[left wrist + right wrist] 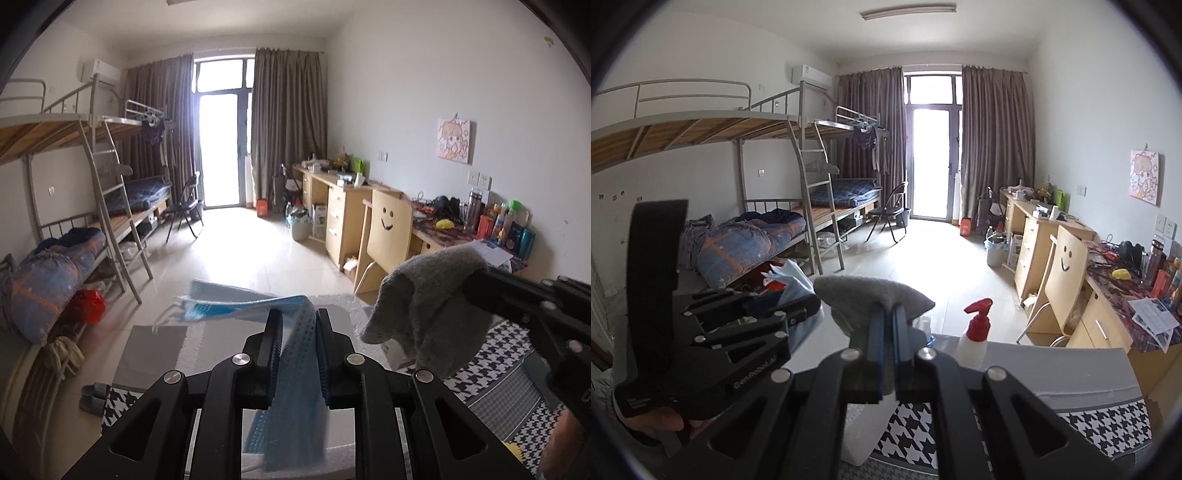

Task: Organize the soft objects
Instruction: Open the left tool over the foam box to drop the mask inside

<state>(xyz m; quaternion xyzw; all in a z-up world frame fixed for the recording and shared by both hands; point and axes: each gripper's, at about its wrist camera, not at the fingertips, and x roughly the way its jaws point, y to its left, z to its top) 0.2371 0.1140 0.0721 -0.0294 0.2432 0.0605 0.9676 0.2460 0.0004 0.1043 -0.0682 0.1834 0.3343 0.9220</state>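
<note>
My left gripper (298,314) is shut on a blue face mask (236,304), held up in the air; the mask sticks out to the left with its white ear loop dangling, and part hangs down between the fingers. My right gripper (889,310) is shut on a grey sock (875,290), also held in the air. In the left wrist view the sock (424,299) hangs from the right gripper at the right. In the right wrist view the left gripper (798,306) is at the left with the mask (792,282) beyond it.
Below is a surface with a black-and-white houndstooth cloth (1108,417) and grey and white foam sheets (155,354). A white pump bottle with a red top (975,332) stands on it. Bunk beds (757,206) are left, desks and a smiley chair (1067,273) right.
</note>
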